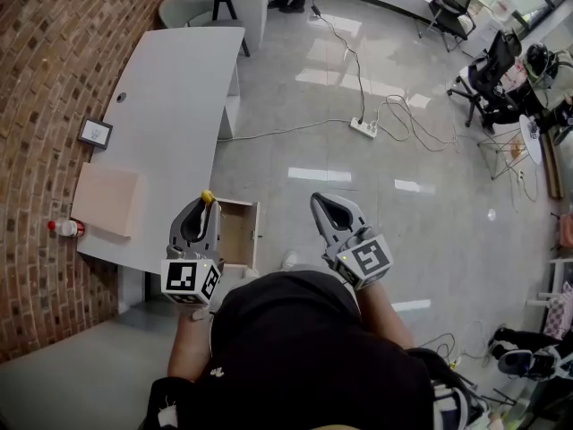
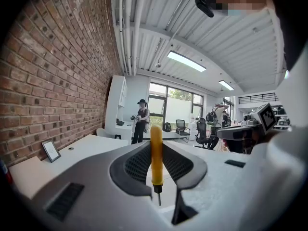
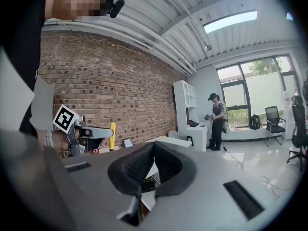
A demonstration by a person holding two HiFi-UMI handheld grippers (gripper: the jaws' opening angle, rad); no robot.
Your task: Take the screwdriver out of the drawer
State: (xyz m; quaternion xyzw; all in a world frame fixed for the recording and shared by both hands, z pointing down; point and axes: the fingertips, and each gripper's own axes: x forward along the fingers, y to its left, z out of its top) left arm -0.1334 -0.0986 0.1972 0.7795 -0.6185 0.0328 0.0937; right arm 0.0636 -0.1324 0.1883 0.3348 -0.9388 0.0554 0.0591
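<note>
A screwdriver with a yellow handle stands upright between the pads of my left gripper, its thin metal tip pointing down. That gripper is shut on the handle. In the head view the left gripper holds the screwdriver just above the open drawer at the white table's near end. My right gripper hovers right of the drawer over the floor, shut and holding nothing. In the right gripper view its pads meet at the tips, and the screwdriver shows at left.
On the table lie a small picture frame and a beige board; a red-capped bottle sits by the brick wall. A power strip with cables lies on the floor, office chairs stand far right. A person stands far off.
</note>
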